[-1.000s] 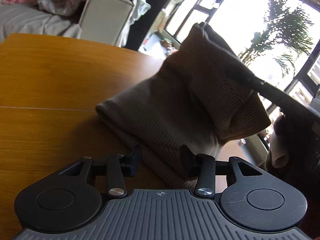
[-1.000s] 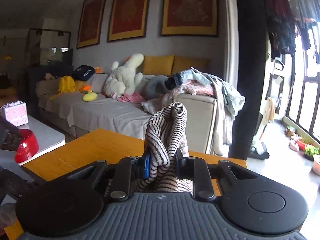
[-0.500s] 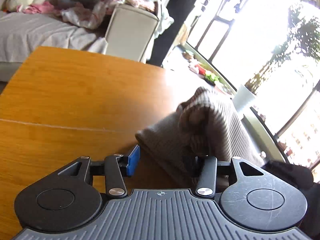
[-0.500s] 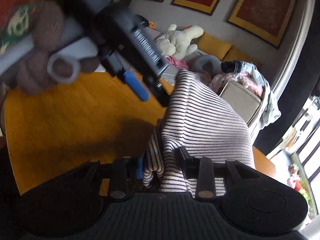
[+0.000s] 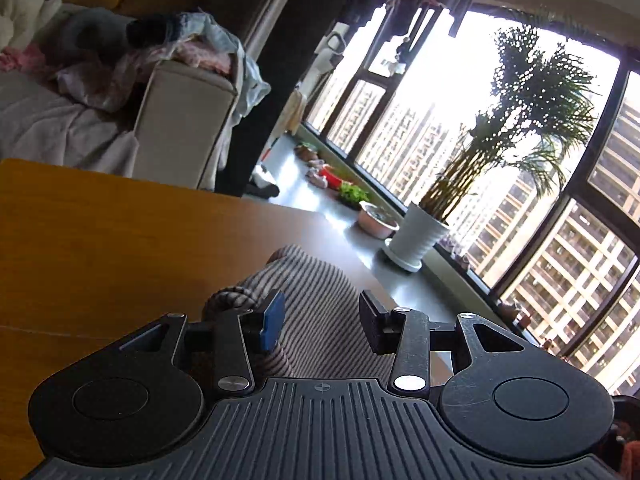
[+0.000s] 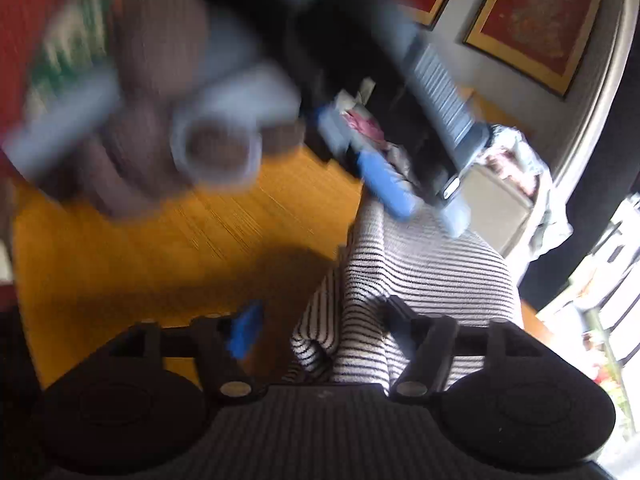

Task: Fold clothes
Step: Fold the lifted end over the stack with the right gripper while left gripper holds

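A striped knit garment (image 6: 432, 264) lies folded on the wooden table (image 6: 200, 248). My right gripper (image 6: 322, 326) is low over its near edge. Its jaws are opening wide, with a loose fold of the cloth between them and neither pad pressing on it. In the right wrist view my left gripper (image 6: 424, 204) hovers blurred over the garment's far end, held by a person's hand (image 6: 160, 128). In the left wrist view the garment (image 5: 320, 292) lies under and beyond my left gripper (image 5: 320, 318). Those jaws are closing but still stand apart, gripping nothing.
Beyond the table's (image 5: 100, 240) far edge stands a sofa (image 5: 180, 120) piled with loose clothes. A white potted plant (image 5: 416, 236) and bowls sit on the sill by the large windows. Framed pictures (image 6: 536, 20) hang on the wall.
The right gripper came down with the raised fold of the garment, laid it on the table and let go as its jaws spread. The left gripper lifted a little above the cloth.
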Tool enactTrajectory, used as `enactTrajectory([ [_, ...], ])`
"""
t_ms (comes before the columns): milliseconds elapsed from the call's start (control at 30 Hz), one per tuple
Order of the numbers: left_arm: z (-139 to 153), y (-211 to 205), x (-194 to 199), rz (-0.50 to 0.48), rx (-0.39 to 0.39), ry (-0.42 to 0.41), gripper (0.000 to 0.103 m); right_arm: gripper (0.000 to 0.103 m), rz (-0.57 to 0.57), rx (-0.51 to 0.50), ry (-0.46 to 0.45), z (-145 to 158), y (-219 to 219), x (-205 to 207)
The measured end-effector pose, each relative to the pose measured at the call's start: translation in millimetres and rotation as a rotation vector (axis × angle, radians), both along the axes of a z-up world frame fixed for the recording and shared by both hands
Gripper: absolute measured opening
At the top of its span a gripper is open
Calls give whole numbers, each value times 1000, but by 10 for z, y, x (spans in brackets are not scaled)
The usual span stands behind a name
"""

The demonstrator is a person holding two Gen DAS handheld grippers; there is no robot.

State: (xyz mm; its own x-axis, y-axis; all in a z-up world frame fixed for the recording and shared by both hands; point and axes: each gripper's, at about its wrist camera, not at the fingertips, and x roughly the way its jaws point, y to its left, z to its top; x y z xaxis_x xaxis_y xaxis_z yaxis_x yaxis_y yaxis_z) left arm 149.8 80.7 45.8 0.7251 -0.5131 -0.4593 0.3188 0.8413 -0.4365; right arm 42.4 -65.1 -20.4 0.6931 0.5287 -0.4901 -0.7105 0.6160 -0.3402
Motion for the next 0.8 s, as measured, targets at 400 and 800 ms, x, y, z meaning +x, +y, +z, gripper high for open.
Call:
enactTrajectory([
  [400, -253, 56, 195, 8, 88, 35, 42, 35, -141, 249, 274, 82, -681, 435],
  [800, -389, 166, 353, 3, 43, 69, 46, 48, -177, 336, 133, 652, -806, 844],
])
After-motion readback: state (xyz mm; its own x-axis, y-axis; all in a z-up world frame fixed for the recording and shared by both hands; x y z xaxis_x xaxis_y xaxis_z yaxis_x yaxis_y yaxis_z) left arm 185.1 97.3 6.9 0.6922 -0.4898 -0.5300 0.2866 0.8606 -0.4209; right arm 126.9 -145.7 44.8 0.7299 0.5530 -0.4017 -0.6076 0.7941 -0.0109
